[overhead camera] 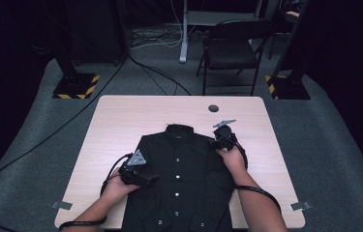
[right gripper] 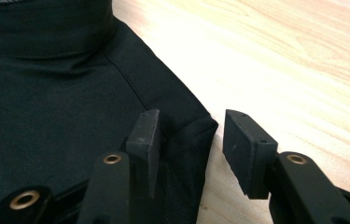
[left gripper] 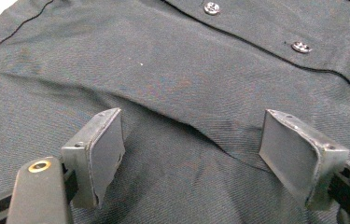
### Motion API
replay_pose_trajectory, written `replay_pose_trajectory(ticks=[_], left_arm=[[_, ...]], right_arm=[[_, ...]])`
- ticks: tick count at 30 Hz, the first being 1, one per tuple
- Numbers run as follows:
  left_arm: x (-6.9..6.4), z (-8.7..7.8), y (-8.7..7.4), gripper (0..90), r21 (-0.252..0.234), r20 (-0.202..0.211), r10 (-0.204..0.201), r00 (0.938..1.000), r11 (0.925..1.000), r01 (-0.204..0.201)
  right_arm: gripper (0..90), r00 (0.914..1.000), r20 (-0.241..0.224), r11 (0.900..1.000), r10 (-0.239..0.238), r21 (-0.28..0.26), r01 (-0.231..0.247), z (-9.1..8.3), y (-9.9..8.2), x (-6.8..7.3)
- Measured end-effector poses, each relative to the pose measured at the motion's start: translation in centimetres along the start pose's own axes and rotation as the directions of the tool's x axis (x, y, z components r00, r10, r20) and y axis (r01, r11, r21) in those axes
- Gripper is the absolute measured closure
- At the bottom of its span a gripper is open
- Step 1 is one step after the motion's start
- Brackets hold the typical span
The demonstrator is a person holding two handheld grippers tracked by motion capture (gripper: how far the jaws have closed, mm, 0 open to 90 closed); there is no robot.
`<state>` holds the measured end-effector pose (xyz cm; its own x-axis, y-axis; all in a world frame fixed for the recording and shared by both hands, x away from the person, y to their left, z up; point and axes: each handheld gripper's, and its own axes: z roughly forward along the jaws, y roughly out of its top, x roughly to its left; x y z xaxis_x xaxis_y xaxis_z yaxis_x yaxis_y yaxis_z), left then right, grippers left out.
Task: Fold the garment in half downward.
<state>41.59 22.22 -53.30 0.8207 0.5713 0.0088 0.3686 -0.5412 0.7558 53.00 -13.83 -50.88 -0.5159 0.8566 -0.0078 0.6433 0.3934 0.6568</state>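
A black button-up shirt [overhead camera: 184,179] lies flat, front up, on the light wooden table [overhead camera: 121,121], its collar [overhead camera: 179,130] pointing away from me. My left gripper [overhead camera: 154,180] rests on the shirt's left side, level with the middle buttons. In the left gripper view this gripper [left gripper: 191,135] stands open, its pads [left gripper: 105,144] set on the cloth [left gripper: 172,70] with a soft fold between them. My right gripper [overhead camera: 216,143] is at the shirt's far right shoulder. There its jaws [right gripper: 191,130] straddle the shoulder corner [right gripper: 196,135], with a gap left at the right pad [right gripper: 242,149].
A round cable hole [overhead camera: 213,108] sits near the table's far edge. Grey tape marks [overhead camera: 63,205] [overhead camera: 299,206] lie at the front corners. A folding chair [overhead camera: 232,48] and stands with yellow-black bases [overhead camera: 75,87] are on the floor beyond the table.
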Motion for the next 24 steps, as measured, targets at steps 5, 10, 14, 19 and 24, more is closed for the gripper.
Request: replay_pose_trajectory(ticks=[5, 10, 14, 19, 24], left_arm=[[0.1, 0.0, 0.0, 21.5, 0.000, 0.002, -0.002, 1.0000, 1.0000, 0.002], [0.2, -0.1, 0.1, 21.5, 0.007, 0.013, -0.008, 0.9999, 0.9999, 0.008], [0.9, -0.3, 0.4, 23.2, 0.016, 0.021, -0.052, 0.9984, 0.9985, 0.052], [2.0, -0.8, 0.7, 23.8, 0.002, 0.009, -0.097, 0.9952, 0.9952, 0.097], [2.9, -0.9, 1.0, 25.1, 0.002, -0.012, -0.112, 0.9937, 0.9937, 0.112]], right_arm=[[54.8, 0.9995, -0.015, 0.9996, 0.029, -0.001, -0.029, 0.2, -0.2, -0.2], [54.9, 0.9994, -0.016, 0.9995, 0.030, -0.007, -0.030, 0.3, -0.2, -0.3], [55.5, 0.9995, -0.009, 0.9994, 0.031, -0.017, -0.031, 0.3, -0.3, -0.3], [56.4, 0.9995, -0.008, 0.9993, 0.029, -0.024, -0.030, 0.3, -0.4, -0.2], [56.6, 0.9996, -0.008, 0.9993, 0.028, -0.023, -0.028, 0.3, -0.4, -0.2]])
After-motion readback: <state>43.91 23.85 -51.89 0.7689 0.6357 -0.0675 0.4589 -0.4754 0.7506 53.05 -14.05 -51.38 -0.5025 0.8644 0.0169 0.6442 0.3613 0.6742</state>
